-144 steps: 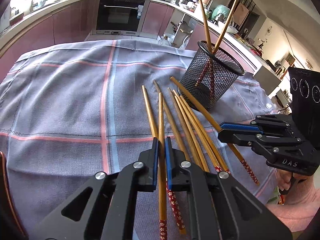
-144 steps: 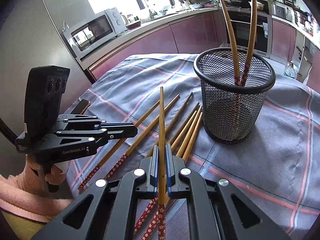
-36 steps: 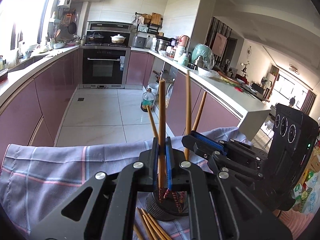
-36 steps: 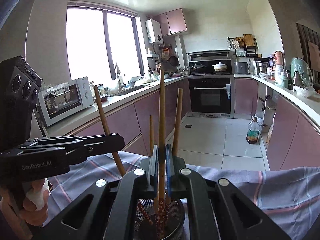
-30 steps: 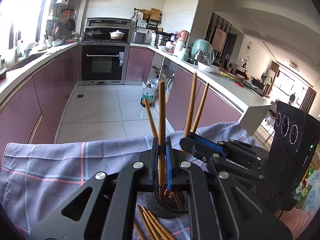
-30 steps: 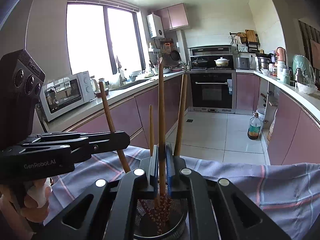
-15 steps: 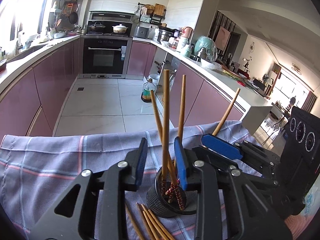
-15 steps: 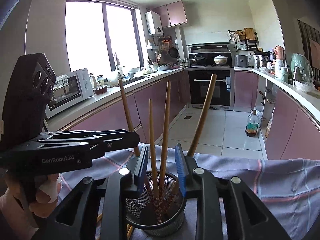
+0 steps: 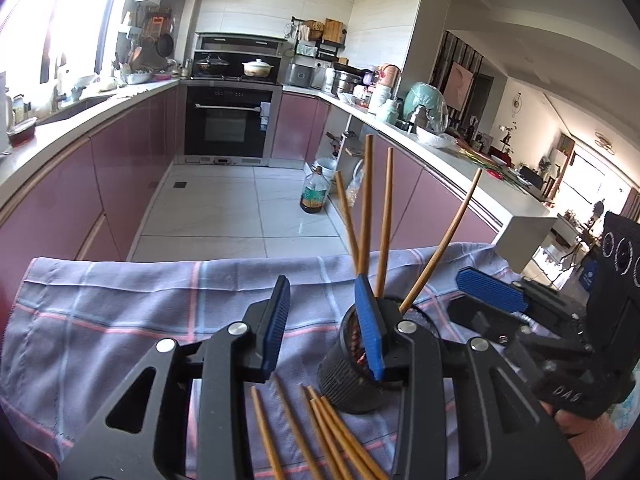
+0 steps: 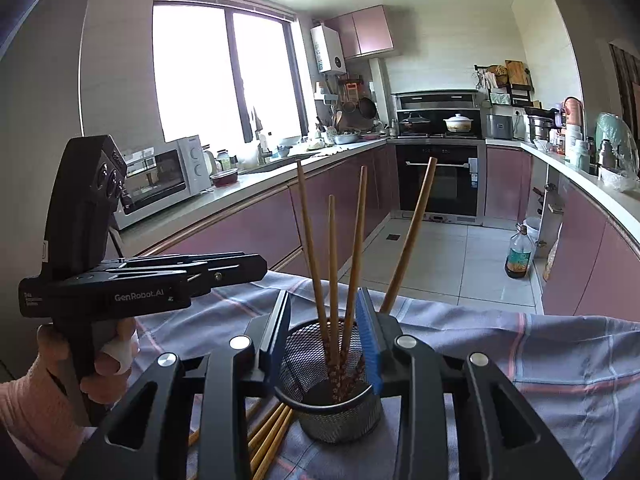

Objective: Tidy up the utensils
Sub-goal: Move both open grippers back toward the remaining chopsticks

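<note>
A black mesh cup (image 10: 332, 408) stands on the checked cloth (image 9: 120, 312) and holds several bamboo chopsticks (image 10: 333, 264), tips up. It also shows in the left wrist view (image 9: 344, 376), partly behind my right finger. My left gripper (image 9: 324, 320) is open and empty, above and left of the cup. My right gripper (image 10: 326, 328) is open and empty, its fingers on either side of the cup's rim. Several loose chopsticks (image 9: 316, 432) lie on the cloth in front of the cup, also in the right wrist view (image 10: 268, 440).
The other hand-held gripper shows at the right in the left wrist view (image 9: 560, 344) and at the left in the right wrist view (image 10: 120, 280). Pink kitchen cabinets, an oven (image 9: 228, 124) and a tiled floor lie beyond the table's far edge.
Both grippers opened and let go of their chopsticks, which now stand in the mesh cup. Both grippers have opened wider and drawn back a little.
</note>
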